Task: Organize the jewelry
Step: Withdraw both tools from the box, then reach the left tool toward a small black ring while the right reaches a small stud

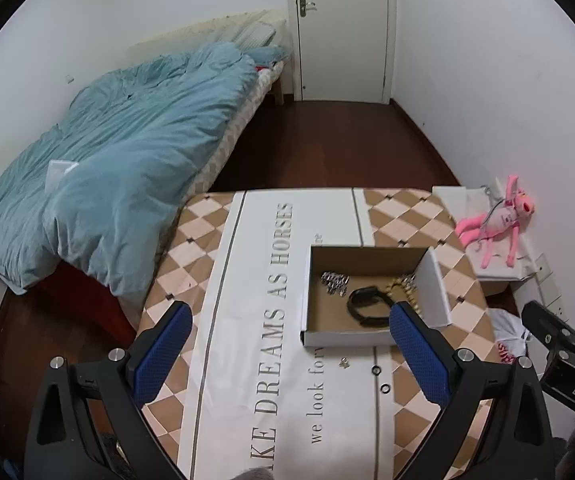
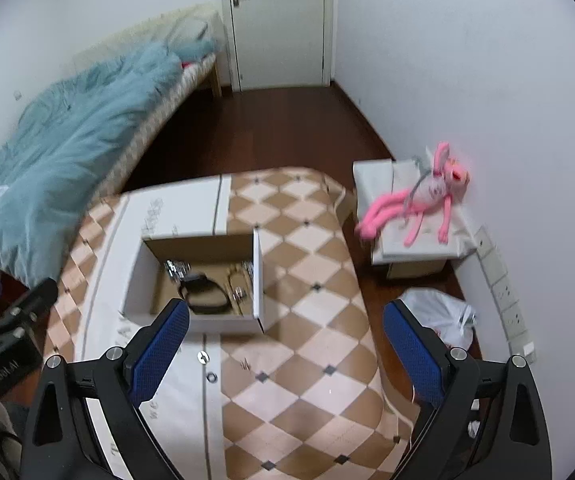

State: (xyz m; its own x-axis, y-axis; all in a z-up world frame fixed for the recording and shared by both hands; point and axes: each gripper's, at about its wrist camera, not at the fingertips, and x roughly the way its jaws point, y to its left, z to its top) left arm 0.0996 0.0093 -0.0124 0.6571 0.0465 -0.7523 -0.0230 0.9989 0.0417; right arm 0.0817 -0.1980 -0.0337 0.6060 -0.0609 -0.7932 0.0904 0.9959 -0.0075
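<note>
While both grippers hang above the table with jaws spread wide and nothing held, the pieces left to collect lie on the white runner just in front of the cardboard box [image 1: 367, 338]. The left gripper [image 1: 291, 354] faces the box; the right gripper [image 2: 285, 354] sits beside it, its view smeared by motion.

Inside the box lie a silver chain bracelet [image 1: 335, 281], a black bangle [image 1: 367, 306] and a gold chain [image 1: 401, 290], the gold one partly hidden behind a blue finger pad [image 1: 419, 354]. Outside it, near the front wall, rest a small silver stud [image 1: 343, 363] and two dark rings [image 1: 375, 371], [image 1: 385, 389], set close together; what they are exactly is hard to tell at this size, probably earrings or small rings.

To do the pickup well, one gripper should descend straight over a single piece, narrow the jaws before contact, and pinch low against the cloth so the flat piece does not skid. The box's low front wall stands just beyond them, so the lift must clear it.

A pink plush toy [image 1: 495, 220] on a side box, a blue duvet [image 1: 119, 152] and a plastic bag [image 2: 443, 316] sit well apart, no obstacle.
</note>
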